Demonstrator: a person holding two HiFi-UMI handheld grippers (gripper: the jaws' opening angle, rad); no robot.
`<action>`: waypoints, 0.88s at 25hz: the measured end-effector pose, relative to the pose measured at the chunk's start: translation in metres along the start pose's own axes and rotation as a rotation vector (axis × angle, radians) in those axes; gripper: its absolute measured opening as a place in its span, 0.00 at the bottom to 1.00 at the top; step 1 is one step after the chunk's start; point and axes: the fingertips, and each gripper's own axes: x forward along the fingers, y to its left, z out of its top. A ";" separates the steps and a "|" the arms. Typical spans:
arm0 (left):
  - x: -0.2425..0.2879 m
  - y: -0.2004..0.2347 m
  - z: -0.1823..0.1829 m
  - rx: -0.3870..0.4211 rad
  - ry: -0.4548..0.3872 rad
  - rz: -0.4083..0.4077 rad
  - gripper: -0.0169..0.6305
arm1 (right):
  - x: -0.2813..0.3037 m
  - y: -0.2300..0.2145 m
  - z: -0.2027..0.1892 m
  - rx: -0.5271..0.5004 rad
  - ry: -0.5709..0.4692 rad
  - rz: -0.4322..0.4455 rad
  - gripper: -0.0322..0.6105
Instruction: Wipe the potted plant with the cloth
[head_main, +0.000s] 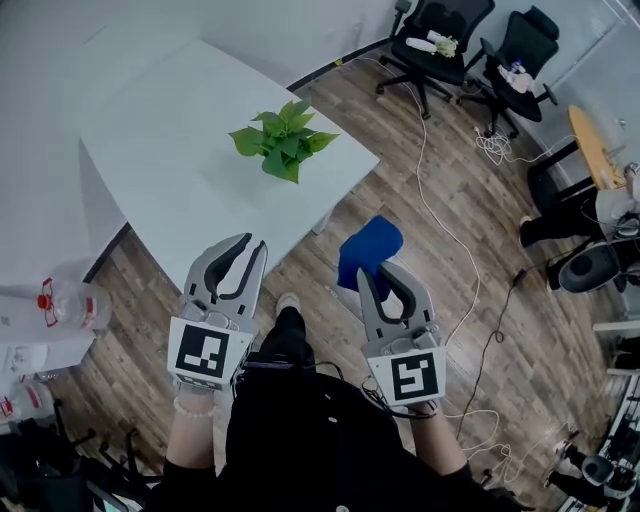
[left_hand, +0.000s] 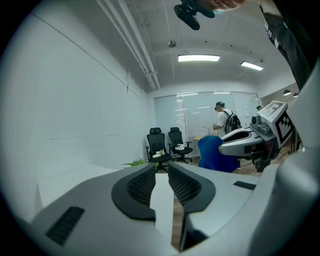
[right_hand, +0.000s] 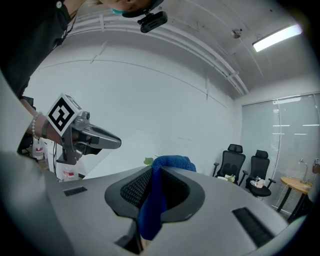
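Right tool (head_main: 378, 272) tight on blue cloth (head_main: 368, 245)

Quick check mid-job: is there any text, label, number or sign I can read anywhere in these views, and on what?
No readable words or numbers anywhere.
Cube on the left gripper: black-and-white square marker, a pattern, no letters.
Cube on the right gripper: the same kind of marker, no letters.
Any print on the red-capped bottle at the head view's left edge: too small to read.

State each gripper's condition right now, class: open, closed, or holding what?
Left gripper: jaws slightly apart, empty.
Right gripper: closed on the blue cloth.
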 end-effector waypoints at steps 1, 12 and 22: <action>0.010 0.005 -0.002 0.015 0.000 -0.015 0.17 | 0.008 -0.005 0.000 0.002 0.007 -0.002 0.17; 0.103 0.061 -0.046 0.064 0.109 -0.089 0.49 | 0.089 -0.054 -0.001 0.008 0.072 -0.012 0.17; 0.154 0.088 -0.104 0.029 0.239 -0.115 0.59 | 0.152 -0.086 -0.021 0.022 0.135 -0.020 0.17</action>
